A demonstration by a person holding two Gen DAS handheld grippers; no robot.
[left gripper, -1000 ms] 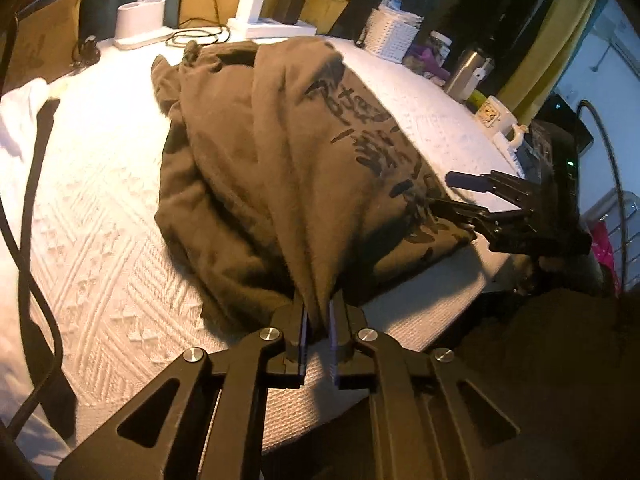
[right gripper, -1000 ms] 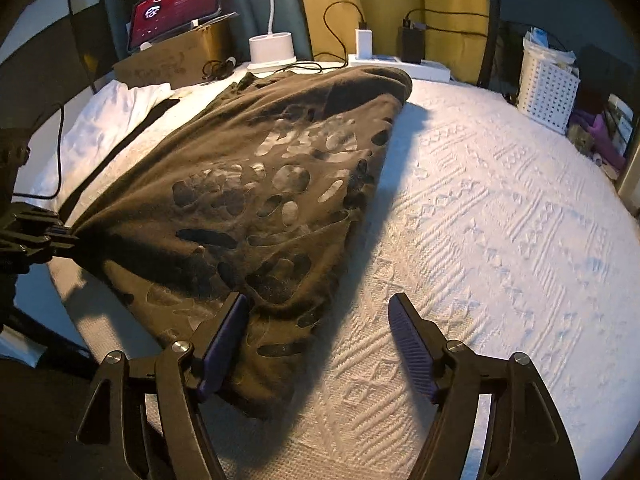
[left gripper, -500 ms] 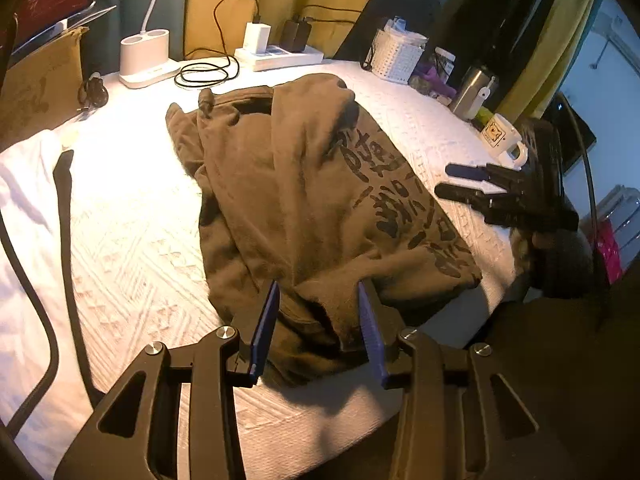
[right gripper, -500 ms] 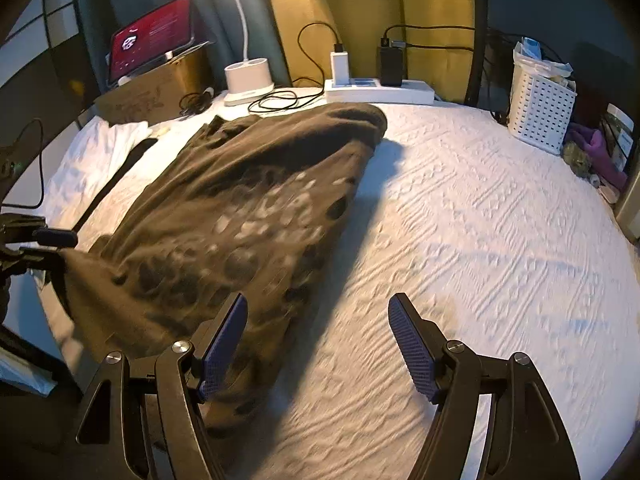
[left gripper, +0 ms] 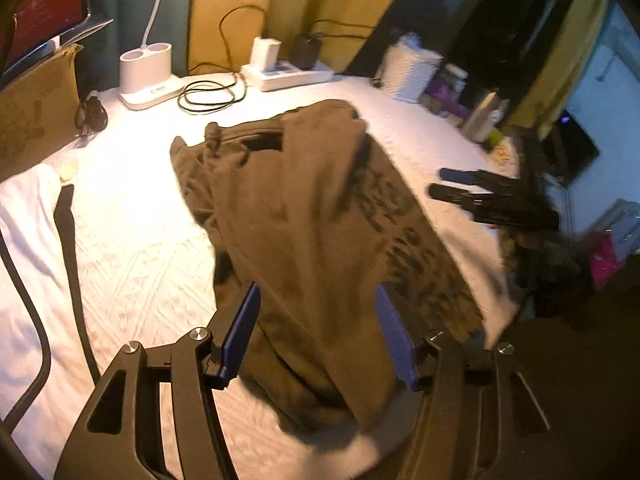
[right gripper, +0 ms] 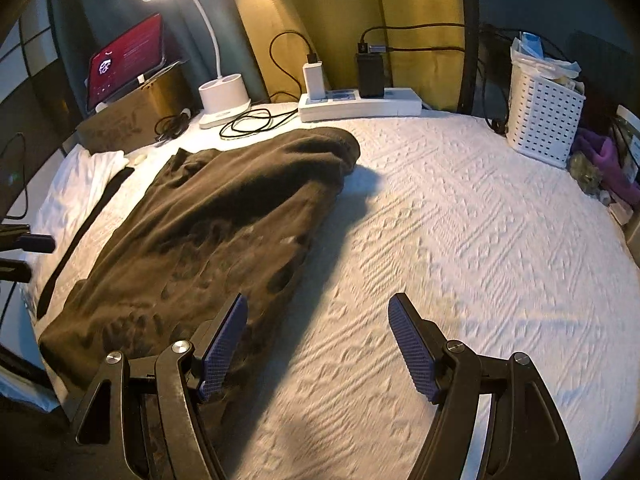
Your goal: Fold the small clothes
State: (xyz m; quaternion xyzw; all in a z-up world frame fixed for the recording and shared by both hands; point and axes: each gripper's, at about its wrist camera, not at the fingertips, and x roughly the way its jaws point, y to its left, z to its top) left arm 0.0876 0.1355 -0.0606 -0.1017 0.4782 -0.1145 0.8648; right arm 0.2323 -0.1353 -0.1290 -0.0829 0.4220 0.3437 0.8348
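Brown garment (left gripper: 304, 220), dark print on its face, lies bunched lengthwise on the white textured bedspread (right gripper: 460, 240), running from centre frame down to the lower edge in the left wrist view and filling the left half of the right wrist view. Left gripper (left gripper: 318, 336) sits low centre of its own frame; its jaws have just been opening and now stand moderately wide, blue pads either side of the garment's near end, which lies between them without being pressed. Right gripper (right gripper: 318, 344) low centre of its frame, jaws wide, nothing held; its left pad (right gripper: 224, 344) hangs over the garment's near right edge, contact not clear, and its right pad is over bare bedspread. In the left wrist view the right gripper shows blurred at right of frame, beside the garment and apart from it. Upper part of both frames: white desk lamp base (right gripper: 224, 98), power strip (right gripper: 360, 106) with chargers plugged in, coiled black cable (right gripper: 252, 120). White perforated basket (right gripper: 544, 120) at upper right, red-screened tablet (right gripper: 128, 60) on a cardboard box at upper left in the right wrist view.
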